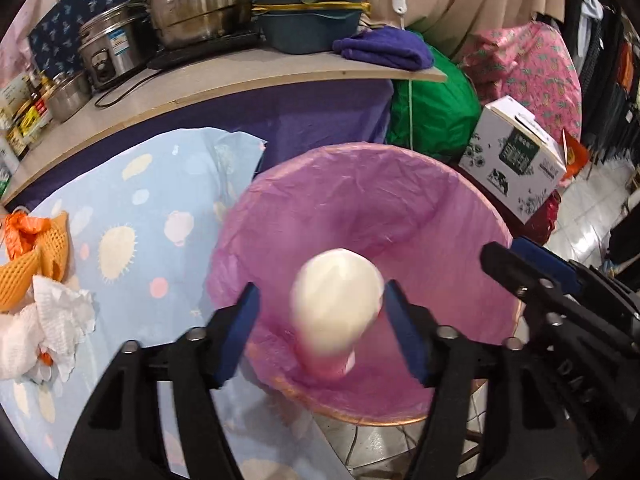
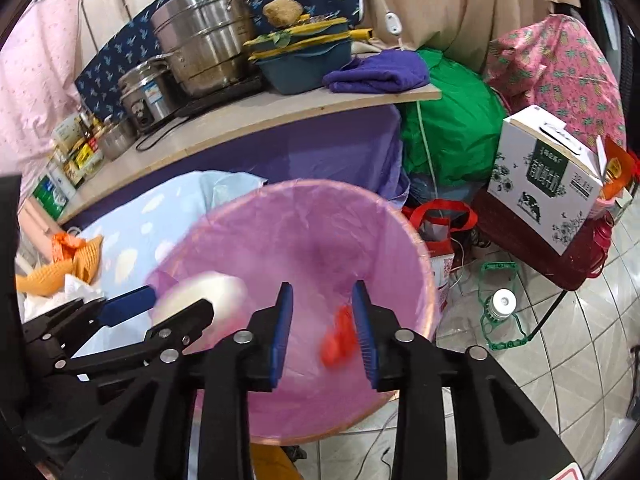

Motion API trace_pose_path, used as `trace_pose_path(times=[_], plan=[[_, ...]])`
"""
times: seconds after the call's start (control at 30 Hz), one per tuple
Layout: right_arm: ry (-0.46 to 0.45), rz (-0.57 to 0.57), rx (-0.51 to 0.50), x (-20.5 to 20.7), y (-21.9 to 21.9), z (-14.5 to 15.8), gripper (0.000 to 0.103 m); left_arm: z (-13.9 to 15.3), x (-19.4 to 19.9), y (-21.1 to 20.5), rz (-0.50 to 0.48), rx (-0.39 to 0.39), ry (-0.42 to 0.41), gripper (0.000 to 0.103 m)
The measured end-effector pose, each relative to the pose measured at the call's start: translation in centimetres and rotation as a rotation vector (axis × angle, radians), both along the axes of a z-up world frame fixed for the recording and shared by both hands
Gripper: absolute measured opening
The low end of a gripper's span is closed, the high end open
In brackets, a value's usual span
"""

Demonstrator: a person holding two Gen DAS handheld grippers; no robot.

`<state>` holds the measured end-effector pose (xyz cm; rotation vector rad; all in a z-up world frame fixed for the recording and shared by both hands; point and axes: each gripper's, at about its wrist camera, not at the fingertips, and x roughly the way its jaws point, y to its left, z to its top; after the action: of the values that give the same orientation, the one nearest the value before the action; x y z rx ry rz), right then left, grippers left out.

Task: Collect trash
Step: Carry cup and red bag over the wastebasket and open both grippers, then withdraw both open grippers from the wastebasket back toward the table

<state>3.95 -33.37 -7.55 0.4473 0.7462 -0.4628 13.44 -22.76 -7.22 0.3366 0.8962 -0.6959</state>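
A bin lined with a pink bag [image 1: 400, 200] stands beside the low table; it also shows in the right wrist view [image 2: 320, 232]. My left gripper [image 1: 320, 320] is open above the bin, and a blurred white cup-like piece of trash [image 1: 336, 312] sits between its fingers without being gripped; it also shows in the right wrist view [image 2: 204, 288]. My right gripper [image 2: 324, 312] is open over the bin, with a blurred red scrap [image 2: 338, 340] in the air just inside its right finger. On the table lie orange foam netting [image 1: 36, 248] and crumpled white tissue [image 1: 48, 320].
A blue patterned cloth [image 1: 140, 220] covers the table. A shelf [image 1: 240, 76] behind holds steel pots, jars and a purple towel. A green bag [image 1: 432, 120], a white carton [image 2: 548, 176] and a clear bottle [image 2: 500, 304] are on the tiled floor at right.
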Motion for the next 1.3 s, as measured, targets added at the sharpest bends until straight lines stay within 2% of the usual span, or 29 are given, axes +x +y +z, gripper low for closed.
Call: trace_pose_path(times=[0.03,0.07,0.3,0.43,0.6,1.0,1.1,1.3], plan=[[-0.012,-0.002,-0.002,-0.4,0.1,0.4,0.040,0.3,0.1,0.7,0.022,-0.021,-0.002,0.076],[-0.021,-0.005,-0.008,-0.6,0.2,0.7,0.045,0.7,0.1,1.5,0.042,-0.040,-0.006,0.076],[-0.063,0.010,-0.020,-2.0,1.6,2.7,0.051,1.8,-0.9,7.5,0.142,-0.059,-0.063,0.078],[-0.077,0.031,-0.014,-2.2,2.9,3.2,0.051,1.5,-1.1,11.2,0.212,-0.046,-0.070,0.078],[-0.072,0.071,-0.023,-1.9,5.1,3.4,0.051,1.5,-1.0,14.8,0.282,-0.064,-0.042,0.078],[-0.042,0.230,-0.023,0.8,12.7,3.1,0.052,1.1,-0.7,23.0,0.432,-0.100,-0.002,0.079],[-0.036,0.278,-0.025,1.7,15.2,3.0,0.052,0.9,-0.4,25.6,0.482,-0.101,0.003,0.085],[-0.014,0.360,-0.025,3.7,19.6,2.5,0.054,1.1,1.2,31.0,0.593,-0.135,0.018,0.088]])
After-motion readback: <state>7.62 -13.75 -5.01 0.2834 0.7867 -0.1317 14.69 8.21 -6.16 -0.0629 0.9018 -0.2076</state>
